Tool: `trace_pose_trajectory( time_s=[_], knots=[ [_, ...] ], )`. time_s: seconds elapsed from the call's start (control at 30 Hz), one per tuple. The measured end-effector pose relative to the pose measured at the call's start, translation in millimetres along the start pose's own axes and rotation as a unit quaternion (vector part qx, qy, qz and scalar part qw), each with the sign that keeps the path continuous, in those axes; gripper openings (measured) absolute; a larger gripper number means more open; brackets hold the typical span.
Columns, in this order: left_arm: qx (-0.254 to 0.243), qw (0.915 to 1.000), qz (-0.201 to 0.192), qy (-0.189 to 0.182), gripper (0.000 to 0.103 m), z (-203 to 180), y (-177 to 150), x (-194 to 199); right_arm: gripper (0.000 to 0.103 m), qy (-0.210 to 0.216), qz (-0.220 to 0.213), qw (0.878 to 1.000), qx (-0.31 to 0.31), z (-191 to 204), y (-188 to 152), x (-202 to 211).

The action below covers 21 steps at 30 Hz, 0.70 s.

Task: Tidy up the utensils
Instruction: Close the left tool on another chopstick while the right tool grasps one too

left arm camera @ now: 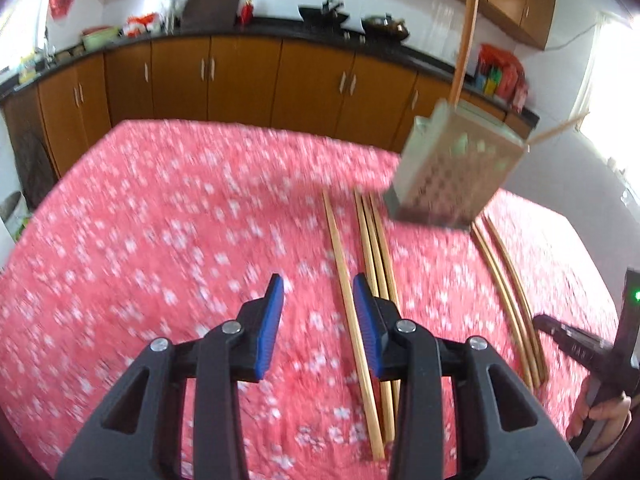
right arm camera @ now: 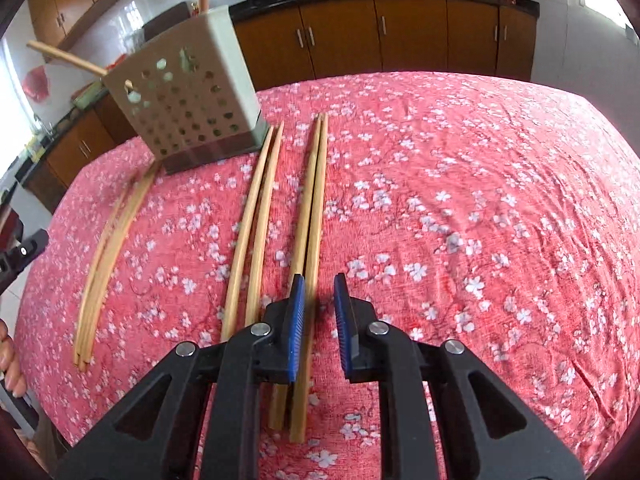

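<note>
Red floral cloth covers the surface (right arm camera: 460, 184), with orange-brown kitchen cabinets (right arm camera: 408, 36) and a dark countertop behind it.

Left claw (left arm camera: 318, 322) hangs over the cloth with its blue-padded fingers apart and nothing pressed between them; a single chopstick (left arm camera: 348, 280) lies in the gap below, and a set of three chopsticks (left arm camera: 380, 248) runs just under the right-hand finger. Much of this view is blurred.

Right claw (right arm camera: 318, 326) also stands with its fingers parted, though by a narrower gap, and holds nothing. A pair of chopsticks (right arm camera: 314, 208) lies on the cloth under its left-hand finger. Just beside that pair sits another pair of chopsticks (right arm camera: 260, 208), slightly splayed at the near end. Farther left lies the bundle of chopsticks (right arm camera: 106, 248), blurred at its far end.

Beyond them, at the far edge of the surface, stands a square perforated utensil holder (right arm camera: 188, 100) on a dark base, already carrying two chopsticks (right arm camera: 64, 54) that jut from its top. At the frame's left edge, a person's fingers (right arm camera: 8, 360) grip the other tool.
</note>
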<state>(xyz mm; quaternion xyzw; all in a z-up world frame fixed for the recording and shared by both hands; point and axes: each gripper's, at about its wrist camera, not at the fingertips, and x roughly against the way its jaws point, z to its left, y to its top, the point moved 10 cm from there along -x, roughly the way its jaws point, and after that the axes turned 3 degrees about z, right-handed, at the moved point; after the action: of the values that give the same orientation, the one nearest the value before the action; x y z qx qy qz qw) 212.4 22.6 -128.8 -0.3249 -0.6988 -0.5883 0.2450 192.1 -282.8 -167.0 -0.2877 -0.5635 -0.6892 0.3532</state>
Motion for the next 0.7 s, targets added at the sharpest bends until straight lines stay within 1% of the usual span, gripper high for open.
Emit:
trace_pose_trajectory(
  time_s=[0.03, 0.1, 0.13, 0.27, 0.4, 0.5, 0.57, 0.63, 0.7],
  knots=[
    [-0.002, 1.0, 0.005, -0.001, 0.036, -2, -5, -5, 0.016, 0.0, 0.001, 1.0, 0.002, 2, -1, -1],
    [-0.009, 0.9998, 0.014, -0.006, 0.035, -6, -13, -10, 0.007, -0.033, -0.006, 0.999, 0.019, 1, 1, -3],
    [-0.012, 0.9997, 0.019, -0.008, 0.033, -8, -14, -12, 0.007, -0.046, -0.01, 0.999, 0.016, -2, 4, -5],
    [-0.026, 0.9989, 0.035, -0.019, 0.026, -17, -22, -18, 0.007, -0.049, -0.017, 0.998, -0.027, -24, 7, -4],
    [-0.04, 0.9976, 0.053, -0.022, 0.022, -25, -27, -23, 0.007, -0.054, -0.019, 0.998, -0.017, -25, 8, -4],
    [-0.053, 0.9962, 0.067, -0.013, 0.017, -29, -32, -29, 0.007, -0.055, -0.021, 0.998, -0.015, -25, 8, -2],
    [-0.062, 0.9953, 0.074, -0.003, 0.012, -29, -35, -34, 0.007, -0.055, -0.021, 0.998, -0.015, -23, 9, -2],
    [-0.077, 0.9946, 0.068, 0.017, 0.01, -29, -35, -35, 0.008, -0.056, -0.021, 0.998, -0.012, -27, 5, -1],
    [-0.073, 0.9947, 0.068, 0.025, 0.01, -24, -33, -36, 0.008, -0.053, -0.02, 0.998, -0.009, -26, 4, -1]
  ],
)
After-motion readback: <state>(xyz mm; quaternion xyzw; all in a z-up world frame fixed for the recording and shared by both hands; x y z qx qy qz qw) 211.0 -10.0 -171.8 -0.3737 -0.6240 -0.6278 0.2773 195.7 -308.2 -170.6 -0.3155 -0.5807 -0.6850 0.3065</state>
